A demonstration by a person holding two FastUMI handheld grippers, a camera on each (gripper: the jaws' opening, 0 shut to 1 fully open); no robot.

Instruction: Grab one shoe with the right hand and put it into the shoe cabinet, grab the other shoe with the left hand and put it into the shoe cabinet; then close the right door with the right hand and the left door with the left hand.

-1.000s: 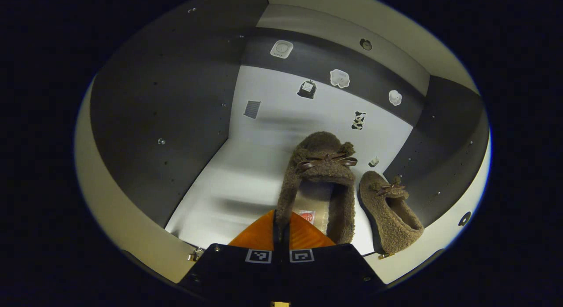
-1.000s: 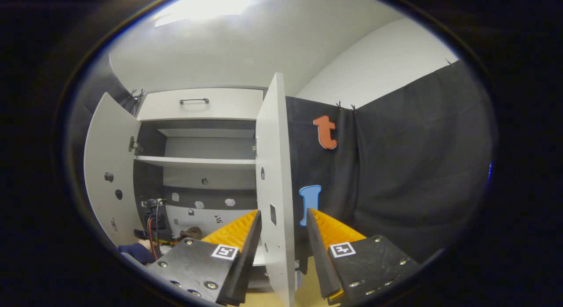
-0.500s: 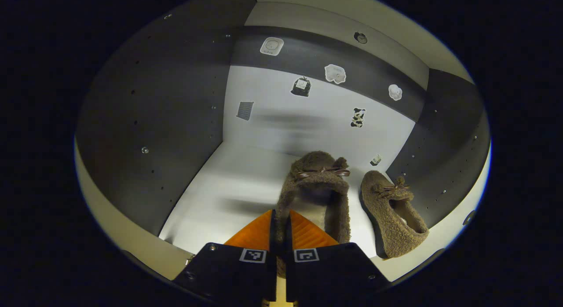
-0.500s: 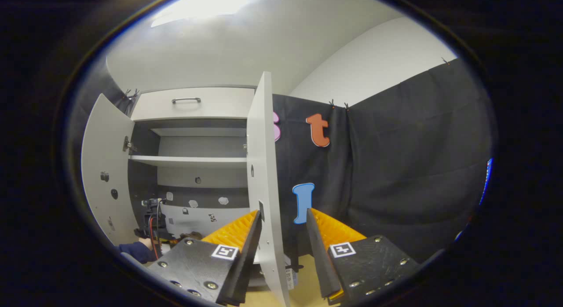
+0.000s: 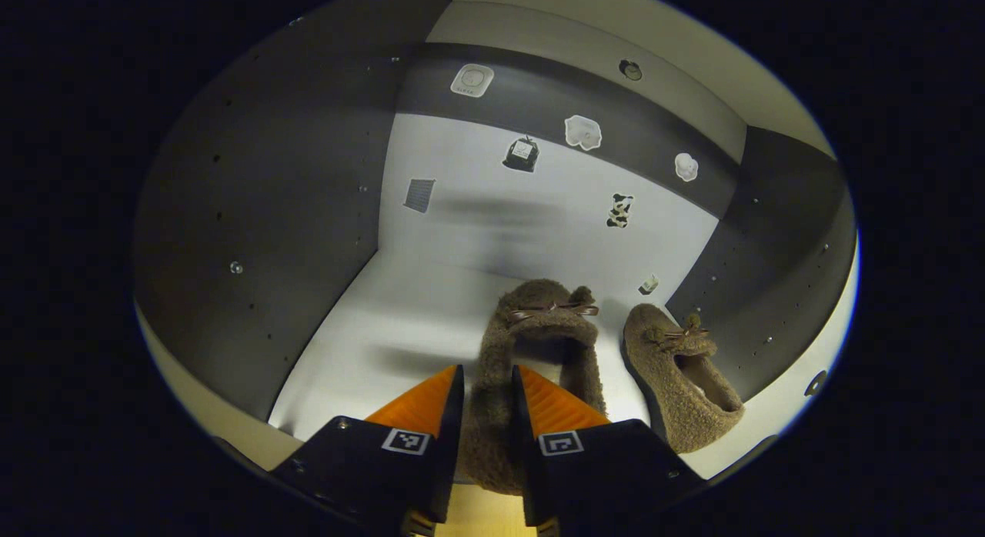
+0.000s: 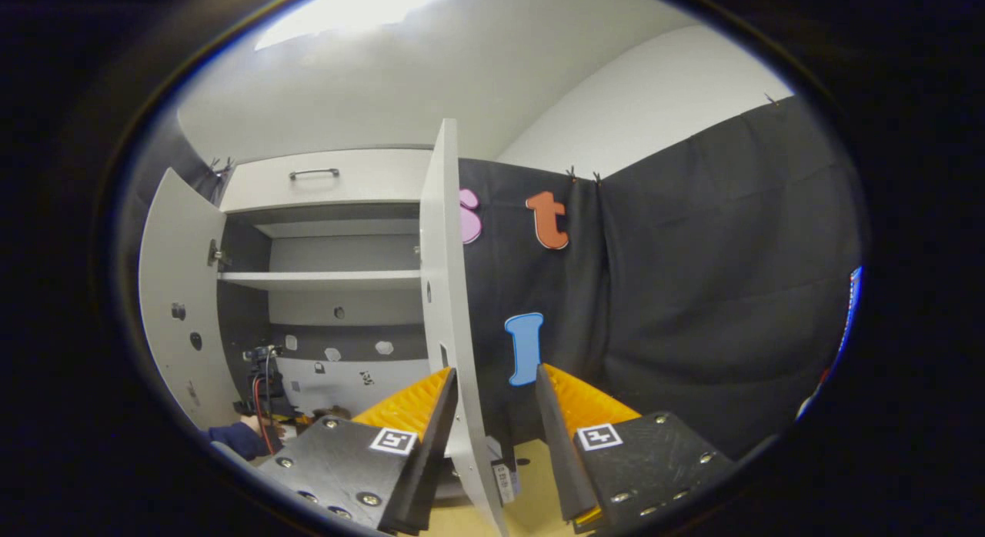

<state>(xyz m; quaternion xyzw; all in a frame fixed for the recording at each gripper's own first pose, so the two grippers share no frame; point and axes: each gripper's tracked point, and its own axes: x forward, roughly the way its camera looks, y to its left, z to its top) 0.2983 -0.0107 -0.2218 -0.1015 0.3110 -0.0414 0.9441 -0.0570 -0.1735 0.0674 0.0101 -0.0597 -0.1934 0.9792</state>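
In the left gripper view, the left gripper [image 5: 486, 414] has its fingers parted around the heel of the left shoe [image 5: 531, 368], which lies on the floor of the shoe cabinet [image 5: 254, 214], apparently let go. Just right of it rests the other shoe [image 5: 681, 375]. The release step looks in hand; next comes backing out clear. In the right gripper view, the right gripper [image 6: 496, 437] stands unclenched astride the right door [image 6: 446, 291], ready to swing it closed.
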